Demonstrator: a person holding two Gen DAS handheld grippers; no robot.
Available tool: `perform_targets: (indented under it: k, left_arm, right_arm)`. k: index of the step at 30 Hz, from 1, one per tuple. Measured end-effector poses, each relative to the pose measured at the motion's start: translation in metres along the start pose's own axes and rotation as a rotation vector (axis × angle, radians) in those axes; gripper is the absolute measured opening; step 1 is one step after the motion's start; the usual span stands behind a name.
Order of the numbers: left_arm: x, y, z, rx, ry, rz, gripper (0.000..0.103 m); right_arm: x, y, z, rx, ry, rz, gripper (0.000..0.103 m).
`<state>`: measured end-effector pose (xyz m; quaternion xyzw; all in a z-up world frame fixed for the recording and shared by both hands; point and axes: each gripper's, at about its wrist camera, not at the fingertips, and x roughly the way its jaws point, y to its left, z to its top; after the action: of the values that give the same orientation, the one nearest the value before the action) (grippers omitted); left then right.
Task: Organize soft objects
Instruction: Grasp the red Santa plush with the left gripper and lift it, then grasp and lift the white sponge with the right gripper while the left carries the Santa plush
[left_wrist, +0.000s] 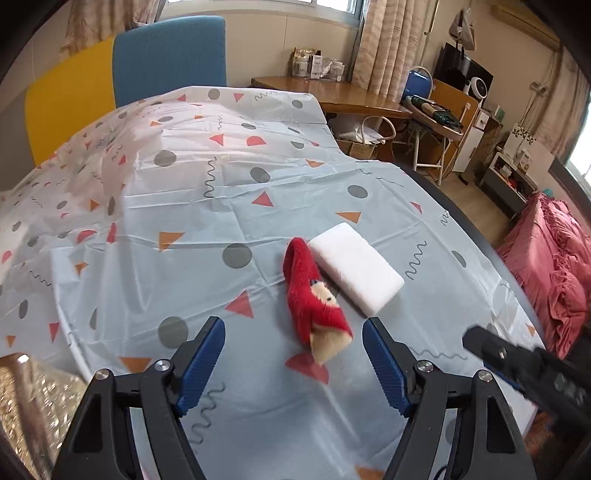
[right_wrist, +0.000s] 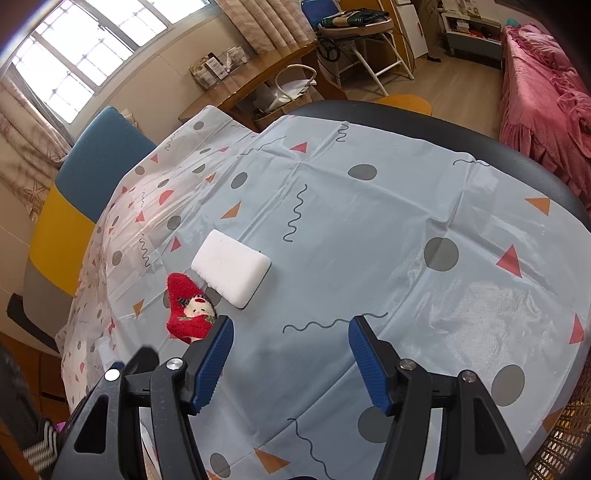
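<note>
A red fuzzy sock (left_wrist: 314, 295) with a small face on it lies on the patterned tablecloth (left_wrist: 207, 206). A white sponge block (left_wrist: 356, 267) rests right beside it. My left gripper (left_wrist: 293, 325) is open just short of the sock; the sock's beige end reaches in between the blue pads (left_wrist: 207, 362), untouched. In the right wrist view the sock (right_wrist: 190, 310) sits just beyond the left finger and the sponge (right_wrist: 231, 267) is farther out. My right gripper (right_wrist: 291, 321) stands open over bare cloth, nothing between its fingers.
Blue (left_wrist: 170, 59) and yellow (left_wrist: 70, 107) chair backs stand at the table's far side. A pink bedspread (left_wrist: 554, 266) lies to the right, beyond the table's dark rim (right_wrist: 517, 155). A wooden desk (left_wrist: 332, 92) stands behind. Part of the right gripper (left_wrist: 517, 362) shows at the lower right.
</note>
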<state>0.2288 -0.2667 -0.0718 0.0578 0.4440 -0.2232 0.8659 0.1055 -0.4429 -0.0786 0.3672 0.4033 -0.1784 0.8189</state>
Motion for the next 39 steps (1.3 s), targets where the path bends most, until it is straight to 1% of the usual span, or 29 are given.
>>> perform_targets:
  k: [3,5,6,7,9,12,15,19,24,25,27,30,32,35,39]
  left_arm:
    - [0.023,-0.007,0.007,-0.002,0.043,0.003,0.077]
    - [0.039,-0.011,0.011,-0.003,0.066,0.019,0.073]
    - [0.048,-0.012,0.013,0.002,0.082,0.023,0.066]
    - [0.058,-0.013,0.014,0.003,0.109,0.027,0.050]
    - [0.074,-0.012,0.010,-0.015,0.175,-0.003,0.033]
    - [0.063,-0.005,0.002,-0.027,0.139,-0.003,0.022]
    - [0.047,0.002,-0.015,-0.007,0.120,0.039,0.021]
    - [0.021,0.010,-0.043,0.026,0.080,0.062,0.020]
    - [-0.014,0.021,-0.067,0.017,0.051,0.051,0.020]
    - [-0.022,0.022,-0.070,0.025,0.037,0.053,0.020]
    - [-0.034,0.021,-0.073,0.043,0.010,0.054,0.020]
    - [-0.053,0.020,-0.075,0.055,-0.020,0.046,0.020]
    - [-0.063,0.018,-0.075,0.064,-0.041,0.045,0.020]
    - [-0.077,0.017,-0.074,0.068,-0.066,0.040,0.020]
    - [-0.093,0.015,-0.075,0.090,-0.097,0.039,0.020]
  right_arm:
    - [0.000,-0.001,-0.001,0.010,0.002,0.006,0.066]
    - [-0.001,-0.001,-0.001,0.008,0.002,0.008,0.066]
    - [0.000,-0.001,-0.001,0.009,0.001,0.007,0.066]
    - [0.000,0.000,-0.001,0.007,0.001,0.003,0.066]
    - [0.002,0.001,-0.003,-0.001,0.009,0.002,0.066]
    - [0.005,0.002,-0.004,-0.017,0.023,-0.003,0.066]
    - [0.007,0.004,-0.004,-0.029,0.024,-0.008,0.066]
    - [0.011,0.010,-0.006,-0.076,0.037,-0.032,0.066]
    - [0.027,0.023,-0.013,-0.172,0.108,-0.070,0.066]
    - [0.029,0.027,-0.013,-0.200,0.120,-0.077,0.066]
    - [0.033,0.041,-0.013,-0.294,0.129,-0.088,0.066]
    - [0.043,0.063,-0.003,-0.465,0.097,-0.106,0.066]
    - [0.055,0.074,0.005,-0.556,0.092,-0.116,0.069]
    - [0.077,0.085,0.016,-0.647,0.111,-0.151,0.071]
    - [0.098,0.096,0.025,-0.708,0.108,-0.185,0.072]
